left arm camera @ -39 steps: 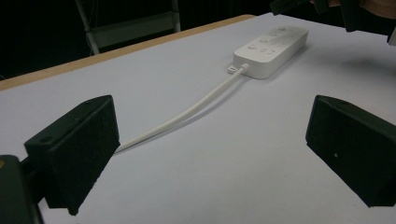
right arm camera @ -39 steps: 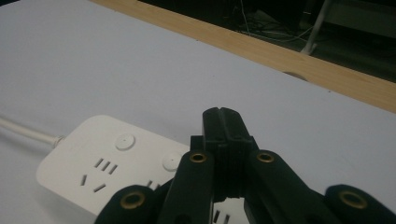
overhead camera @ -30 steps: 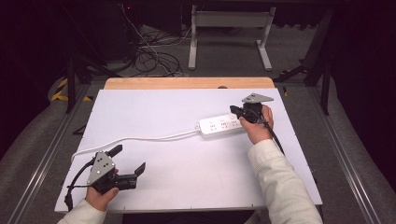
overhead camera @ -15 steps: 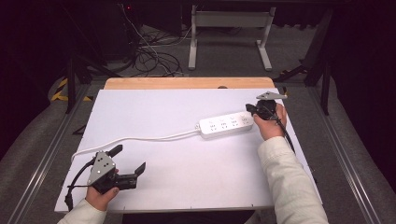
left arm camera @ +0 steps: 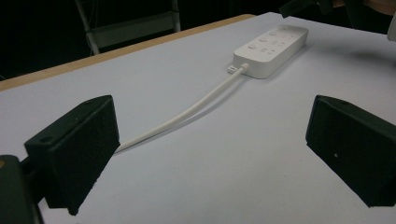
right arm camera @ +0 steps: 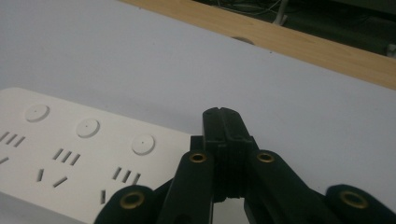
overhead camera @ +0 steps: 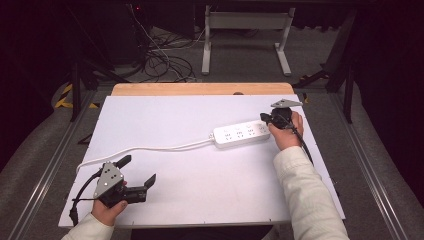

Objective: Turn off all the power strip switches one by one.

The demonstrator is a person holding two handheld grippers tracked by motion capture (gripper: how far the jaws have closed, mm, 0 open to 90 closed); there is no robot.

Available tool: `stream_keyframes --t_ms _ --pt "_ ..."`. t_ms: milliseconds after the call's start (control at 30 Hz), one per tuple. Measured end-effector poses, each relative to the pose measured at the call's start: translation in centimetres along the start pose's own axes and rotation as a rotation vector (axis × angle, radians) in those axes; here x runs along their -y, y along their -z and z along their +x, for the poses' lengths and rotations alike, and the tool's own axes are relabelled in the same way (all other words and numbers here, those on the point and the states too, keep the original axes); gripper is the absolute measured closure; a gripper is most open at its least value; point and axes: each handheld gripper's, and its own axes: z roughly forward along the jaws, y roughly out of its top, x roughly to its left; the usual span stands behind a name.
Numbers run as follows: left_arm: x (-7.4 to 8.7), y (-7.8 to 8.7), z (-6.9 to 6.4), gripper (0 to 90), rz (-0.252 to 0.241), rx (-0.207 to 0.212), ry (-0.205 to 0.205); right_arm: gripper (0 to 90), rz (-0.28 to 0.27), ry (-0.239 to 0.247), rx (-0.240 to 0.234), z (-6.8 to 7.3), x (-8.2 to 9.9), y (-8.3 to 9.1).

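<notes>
A white power strip (overhead camera: 241,133) lies on the white table top (overhead camera: 210,195), right of centre, and its white cable (overhead camera: 150,148) runs left toward the table's left edge. My right gripper (overhead camera: 263,118) rests at the strip's right end with its jaws pressed together and nothing between them. In the right gripper view the shut jaws (right arm camera: 224,122) sit just past the strip's sockets (right arm camera: 74,149). My left gripper (overhead camera: 138,170) is held low at the table's near left corner, open and empty. In the left gripper view its jaws (left arm camera: 210,154) frame the cable (left arm camera: 187,112) and the strip (left arm camera: 273,49).
A strip of bare wood (overhead camera: 200,89) shows along the table's far edge. Behind it on the dark floor lie tangled cables (overhead camera: 165,65) and a white metal frame (overhead camera: 245,30). Rails (overhead camera: 45,170) run along both sides of the table.
My right gripper has shifted a little to the right, from over the strip's last sockets to its right end. The strip and my left gripper have stayed put.
</notes>
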Motion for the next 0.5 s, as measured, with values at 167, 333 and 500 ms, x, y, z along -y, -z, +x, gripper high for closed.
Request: stream_keyframes --t_ms 167,333,500 --pt "-0.01 0.00 0.05 3.1 0.001 -0.003 -0.006 90.0 0.025 0.008 -0.004 0.08 0.28 -0.54" --pt "0.01 -0.08 0.00 3.1 0.000 0.003 0.003 90.0 0.044 0.012 -0.003 0.23 0.40 -0.87" --pt "0.02 -0.08 0.00 3.1 0.002 0.007 0.004 90.0 0.060 0.018 -0.007 0.40 0.55 -1.12"
